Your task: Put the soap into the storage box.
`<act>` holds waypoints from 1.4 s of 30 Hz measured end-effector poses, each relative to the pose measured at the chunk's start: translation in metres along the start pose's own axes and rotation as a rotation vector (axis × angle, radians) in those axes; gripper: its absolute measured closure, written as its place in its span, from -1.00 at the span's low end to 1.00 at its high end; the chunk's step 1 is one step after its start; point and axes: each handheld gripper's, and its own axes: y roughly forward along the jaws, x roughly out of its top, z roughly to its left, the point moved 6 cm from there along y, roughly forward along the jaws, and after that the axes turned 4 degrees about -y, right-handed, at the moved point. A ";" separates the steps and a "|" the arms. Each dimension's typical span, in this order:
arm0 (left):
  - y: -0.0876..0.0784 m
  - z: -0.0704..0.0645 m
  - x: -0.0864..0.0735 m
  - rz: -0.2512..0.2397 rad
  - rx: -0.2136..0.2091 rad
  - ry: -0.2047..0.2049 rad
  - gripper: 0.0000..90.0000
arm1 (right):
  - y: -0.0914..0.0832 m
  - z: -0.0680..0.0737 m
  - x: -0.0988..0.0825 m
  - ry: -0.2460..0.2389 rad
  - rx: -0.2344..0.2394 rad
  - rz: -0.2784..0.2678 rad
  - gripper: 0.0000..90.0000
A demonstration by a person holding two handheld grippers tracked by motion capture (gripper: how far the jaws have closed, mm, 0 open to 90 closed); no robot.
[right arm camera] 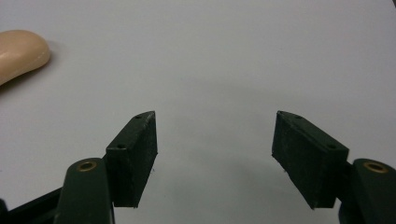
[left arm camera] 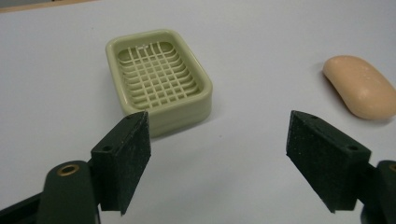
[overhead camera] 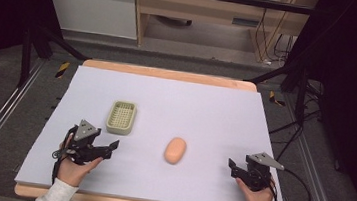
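A pale green soap dish [overhead camera: 121, 117] [left arm camera: 159, 77] with a grid insert stands empty on the white sheet, left of centre. A peach soap bar [overhead camera: 175, 150] [left arm camera: 359, 86] [right arm camera: 21, 51] lies on the sheet to its right, nearer me. My left gripper [overhead camera: 111, 149] [left arm camera: 218, 126] hovers just in front of the dish, open, with nothing between its jaws. Near the front right of the table, my right gripper [overhead camera: 232, 169] [right arm camera: 215, 116] points left toward the soap from well to its right. Its jaws stand apart over bare sheet, holding nothing.
The white sheet covers a wooden table [overhead camera: 169, 73] whose edge shows at the back. Black frame legs [overhead camera: 31, 45] and cables [overhead camera: 289, 127] flank the table on the floor. A wooden shelf unit [overhead camera: 201, 12] stands beyond.
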 end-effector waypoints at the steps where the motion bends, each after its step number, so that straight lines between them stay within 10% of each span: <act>1: 0.000 -0.001 0.002 -0.003 -0.002 0.002 -0.53 | 0.000 0.000 0.000 0.007 0.003 0.002 -0.31; 42: 0.044 -0.067 0.033 0.017 -0.080 0.084 -0.53 | 0.001 0.008 0.003 -0.009 0.036 -0.008 -0.30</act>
